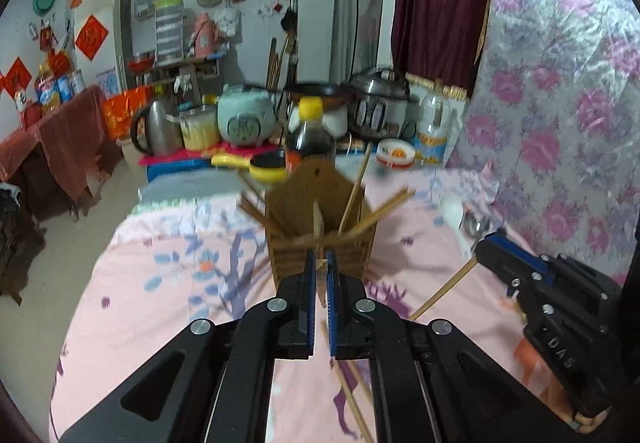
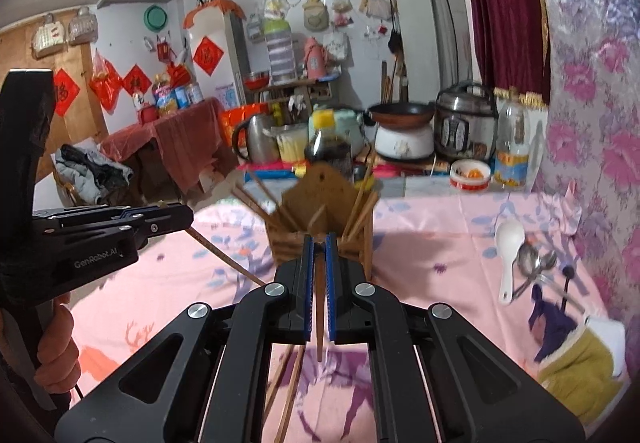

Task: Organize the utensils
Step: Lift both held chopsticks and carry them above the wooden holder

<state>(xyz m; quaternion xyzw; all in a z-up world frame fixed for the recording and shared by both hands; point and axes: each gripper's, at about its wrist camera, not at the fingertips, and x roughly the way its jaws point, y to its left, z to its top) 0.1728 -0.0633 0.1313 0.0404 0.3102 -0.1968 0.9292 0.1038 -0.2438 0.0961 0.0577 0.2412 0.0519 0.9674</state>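
So both grippers are clamped on a chopstick each, right by the holder (image 1: pixel 322 239)

Left gripper (image 1: pixel 320 275) and right gripper (image 2: pixel 319 263) have fingers pinched nearly shut on thin sticks; either could snag the splayed chopsticks (image 2: pixel 256 199) at 10 o'clock or tip it.

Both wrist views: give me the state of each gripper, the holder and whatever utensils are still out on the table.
Left gripper: shut on a chopstick.
Right gripper: shut on a chopstick.
Wooden holder: upright on the table, chopsticks leaning out both sides.
Loose chopsticks: lying flat on the cloth.
White spoon: lying on the cloth.
Metal spoons: piled beside the white spoon.
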